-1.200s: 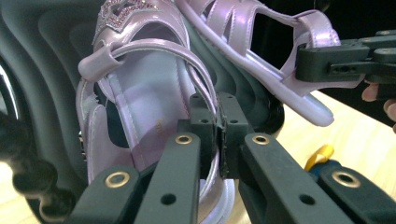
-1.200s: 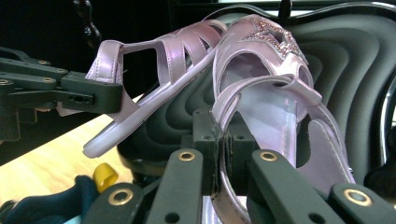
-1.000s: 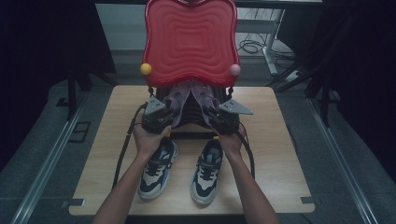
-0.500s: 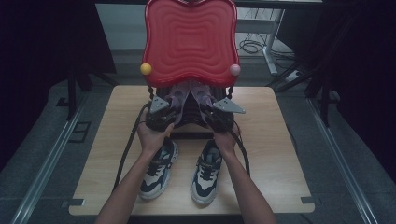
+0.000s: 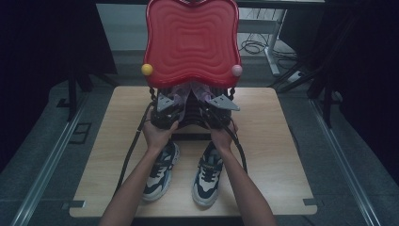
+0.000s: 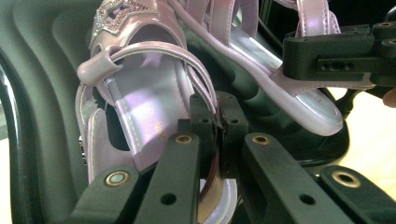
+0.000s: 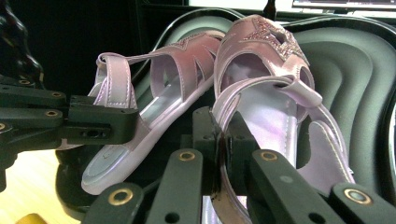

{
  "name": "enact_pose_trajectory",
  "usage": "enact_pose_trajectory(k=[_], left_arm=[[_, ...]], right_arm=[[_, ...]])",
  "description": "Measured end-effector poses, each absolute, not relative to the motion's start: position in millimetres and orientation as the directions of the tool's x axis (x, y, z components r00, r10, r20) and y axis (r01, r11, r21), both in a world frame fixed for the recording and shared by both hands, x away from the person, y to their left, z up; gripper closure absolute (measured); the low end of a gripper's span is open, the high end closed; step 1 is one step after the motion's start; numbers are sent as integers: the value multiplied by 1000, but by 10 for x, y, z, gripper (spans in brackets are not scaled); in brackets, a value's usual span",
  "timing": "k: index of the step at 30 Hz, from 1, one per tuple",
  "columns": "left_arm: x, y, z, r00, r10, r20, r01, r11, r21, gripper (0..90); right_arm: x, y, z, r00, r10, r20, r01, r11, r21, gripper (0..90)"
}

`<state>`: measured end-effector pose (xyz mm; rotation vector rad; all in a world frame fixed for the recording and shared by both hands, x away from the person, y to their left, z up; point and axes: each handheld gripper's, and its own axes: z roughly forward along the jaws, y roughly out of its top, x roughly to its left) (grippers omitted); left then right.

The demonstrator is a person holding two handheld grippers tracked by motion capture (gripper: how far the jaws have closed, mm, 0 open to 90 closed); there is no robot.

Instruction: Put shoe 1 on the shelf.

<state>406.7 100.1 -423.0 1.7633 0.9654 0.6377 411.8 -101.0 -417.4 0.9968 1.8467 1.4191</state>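
Note:
Two pale purple sandals hang over the black inner shell (image 6: 42,102) of an open case with a red upright lid (image 5: 190,42). My left gripper (image 5: 173,107) is shut on the thin heel strap of one sandal (image 6: 135,93), which has a glittery star on its toe. My right gripper (image 5: 209,106) is shut on the strap of the other sandal (image 7: 275,98). The two sandals (image 5: 190,92) show side by side just under the lid's lower edge. In the right gripper view the left gripper (image 7: 128,123) grips its sandal (image 7: 154,88) at the heel.
A pair of white and dark sneakers (image 5: 160,172) (image 5: 207,176) stands on the wooden table (image 5: 277,141) between the person's forearms. A yellow ball (image 5: 147,69) and a pink ball (image 5: 236,70) sit at the lid's lower corners. Cables trail from both grippers.
Both hands have moved away from the person toward the case, carrying the sandals a little lower and further under the red lid. The sneakers have stayed put.

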Motion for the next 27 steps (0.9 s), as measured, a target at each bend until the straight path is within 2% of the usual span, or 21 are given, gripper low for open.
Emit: enact_pose_trajectory(k=[9, 16, 18, 23, 25, 27], left_arm=[[4075, 923, -4261, 537, 843, 39, 309, -239, 920, 874], [4090, 917, -4296, 532, 842, 91, 332, -306, 892, 868], [4101, 922, -4316, 533, 842, 81, 350, -307, 885, 860], [4111, 928, -4354, 545, 837, 53, 379, -302, 875, 815], [4112, 938, -4355, 551, 834, 41, 384, -297, 874, 790], [4104, 945, -4354, 556, 831, 28, 388, -289, 875, 719]], right_arm=[[4158, -990, -4244, -534, 845, -29, 209, 165, 964, 859], [4199, -1025, -4328, -537, 844, 2, 274, 172, 946, 852], [4198, -1015, -4336, -540, 842, -1, 278, 179, 944, 851], [4206, -1025, -4329, -541, 841, 9, 294, 178, 939, 842], [4203, -1020, -4329, -544, 839, 7, 297, 185, 937, 815], [4194, -1012, -4327, -552, 834, 8, 302, 191, 934, 754]])
